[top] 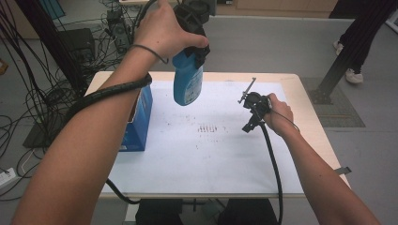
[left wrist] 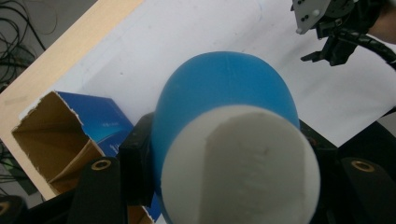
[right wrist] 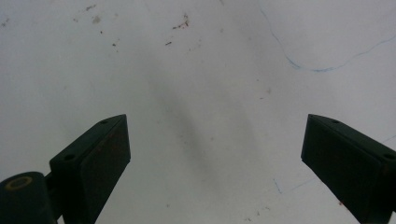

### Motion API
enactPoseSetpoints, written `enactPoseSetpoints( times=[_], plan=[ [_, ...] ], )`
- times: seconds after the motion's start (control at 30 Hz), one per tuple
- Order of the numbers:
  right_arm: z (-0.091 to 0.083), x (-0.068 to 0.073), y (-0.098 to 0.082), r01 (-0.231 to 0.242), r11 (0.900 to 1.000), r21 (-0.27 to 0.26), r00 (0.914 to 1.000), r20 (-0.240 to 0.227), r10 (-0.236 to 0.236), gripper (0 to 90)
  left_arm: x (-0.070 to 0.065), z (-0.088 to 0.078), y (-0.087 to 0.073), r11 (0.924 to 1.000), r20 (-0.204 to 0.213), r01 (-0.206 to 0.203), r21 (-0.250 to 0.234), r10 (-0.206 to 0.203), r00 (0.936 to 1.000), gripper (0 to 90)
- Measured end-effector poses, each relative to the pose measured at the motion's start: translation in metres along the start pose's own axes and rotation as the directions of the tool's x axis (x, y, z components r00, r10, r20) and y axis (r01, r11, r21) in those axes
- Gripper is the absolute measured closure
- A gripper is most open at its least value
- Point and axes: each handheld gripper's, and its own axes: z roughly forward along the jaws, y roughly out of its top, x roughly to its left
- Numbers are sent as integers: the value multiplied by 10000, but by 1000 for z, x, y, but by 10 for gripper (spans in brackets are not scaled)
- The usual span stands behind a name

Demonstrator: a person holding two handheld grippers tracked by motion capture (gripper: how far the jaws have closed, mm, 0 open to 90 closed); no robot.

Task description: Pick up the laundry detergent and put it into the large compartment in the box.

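At lower right of the high view, the right hand-held gripper (top: 254,107) hovers over the white-covered table (top: 225,159), jaws spread, nothing between; top centre, the left hand-held gripper (top: 191,44) grasps a blue plastic bottle (top: 187,82), lifted beside an open blue cardboard box (top: 141,117).

blue bottle (top: 187,83) – white cap (left wrist: 240,165), blue box (top: 140,117)

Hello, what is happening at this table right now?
A person works with a hand-held gripper in each hand. The left gripper is shut on a blue bottle with a white cap and holds it in the air above the white table cover. An open blue carton stands at the left edge of the table, below and beside the bottle. The right gripper rests low over the right part of the cover, its jaws open with nothing between them.
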Motion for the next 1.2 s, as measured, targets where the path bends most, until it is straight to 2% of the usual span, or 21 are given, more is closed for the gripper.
enactPoseSetpoints(
  times=[0.27, 0.37, 0.43, 0.5, 0.53, 0.63, 0.67, 0.73, 0.77, 0.83, 0.87, 0.93, 0.97, 1.03, 1.07, 1.1, 1.17, 1.2],
  plan=[
    [-1, 0, -1, -10, 10000, -33, 10000, 15, 10, 75, 0, -3, 0, 9996, 37, 285, 49, -285, 9996, 377],
    [-2, 0, -2, -31, 10000, -18, 10000, 70, 32, 75, 7, -4, -4, 9974, 122, 711, -96, -710, 9974, 377],
    [-2, 0, -2, -12, 10000, -2, 10000, 77, 12, 75, 10, -4, -5, 9964, 121, 834, -176, -832, 9965, 377],
    [-2, 0, -1, -26, 10000, 2, 10000, 94, 26, 75, 18, -6, -9, 9926, 56, 1191, -225, -1191, 9929, 377],
    [-2, 0, -1, -26, 10000, 2, 10000, 94, 26, 75, 18, -6, -9, 9926, 56, 1191, -225, -1191, 9929, 377],
    [-2, 0, -1, 6, 10000, -10, 10000, 86, -6, 75, 30, -8, -16, 9855, 65, 1682, -206, -1681, 9857, 377],
    [-2, 0, -1, 6, 10000, -10, 10000, 86, -6, 75, 30, -8, -16, 9855, 65, 1682, -206, -1681, 9857, 377],
    [-2, 0, -1, 4, 10000, 8, 10000, 96, -4, 75, 39, -11, -22, 9802, 100, 1971, -173, -1969, 9804, 377],
    [-2, 0, -1, 9, 10000, 15, 9999, 104, -9, 75, 39, -11, -22, 9802, 100, 1971, -173, -1969, 9804, 377],
    [-2, 0, -1, 11, 10000, 10, 9999, 116, -11, 75, 45, -12, -27, 9746, -48, 2235, -131, -2236, 9747, 377],
    [-2, 0, -1, 11, 10000, 10, 9999, 116, -11, 75, 45, -12, -27, 9746, -48, 2235, -131, -2236, 9747, 377],
    [-3, 0, -1, 4, 10000, 2, 9999, 113, -4, 76, 52, -14, -33, 9688, -188, 2477, -58, -2478, 9686, 377],
    [-3, 0, -1, 7, 10000, -3, 9999, 131, -7, 75, 52, -14, -33, 9688, -188, 2477, -58, -2478, 9686, 377],
    [-4, 0, -2, 18, 10000, -37, 9999, 150, -17, 75, 61, -16, -38, 9663, -290, 2574, 11, -2573, 9659, 377],
    [-4, 0, -2, 4, 10000, -42, 9999, 147, -4, 76, 64, -17, -40, 9622, -316, 2724, -9, -2723, 9617, 377],
    [-4, 0, -2, -2, 10000, -36, 9999, 123, 2, 75, 68, -17, -43, 9613, -358, 2755, 1, -2753, 9607, 377],
    [-4, 0, -2, -17, 10000, -56, 9999, 131, 18, 75, 74, -18, -47, 9556, -370, 2947, -77, -2947, 9549, 378],
    [-4, 0, -2, -27, 10000, -77, 9999, 122, 28, 75, 78, -17, -50, 9500, -377, 3121, -89, -3122, 9493, 377]
  ],
)
